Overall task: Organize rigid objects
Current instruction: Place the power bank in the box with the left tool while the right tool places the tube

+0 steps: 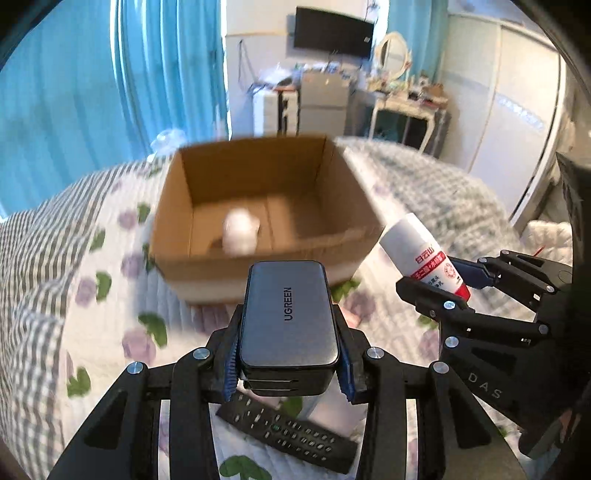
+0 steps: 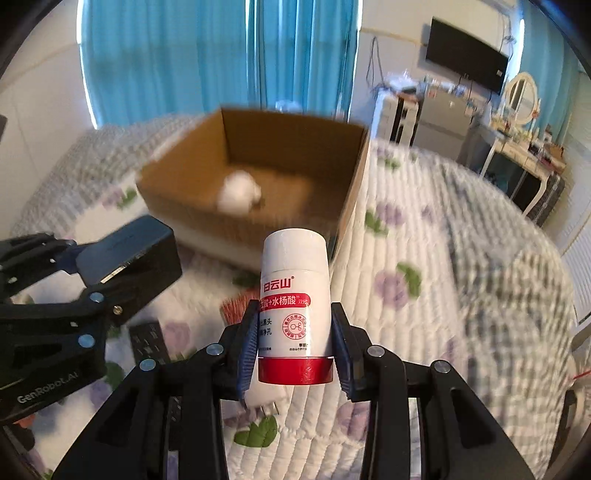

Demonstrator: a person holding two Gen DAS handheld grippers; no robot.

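- The left tongs are closed on a dark grey UGREEN charger block, blue pads pressing its two long sides; its long axis runs forward along the fingers, pointing at the cardboard box.
- The right tongs are clamped on a white bottle with red label and a red base; it is gripped near the base, long axis forward and up, white cap end aimed toward the box.
- Under the left tongs, on the near side of the box, a black remote control lies flat on the bed, long axis slanting.
- Both held things hang above the quilted floral bedspread, short of the box, the bottle to the right of the charger.
- The box sits open on the bed; a blurred white object lies on its floor.
- Beyond the box: blue curtains, a black wall screen, an oval mirror over a cluttered dressing table, and white wardrobe doors to the right.
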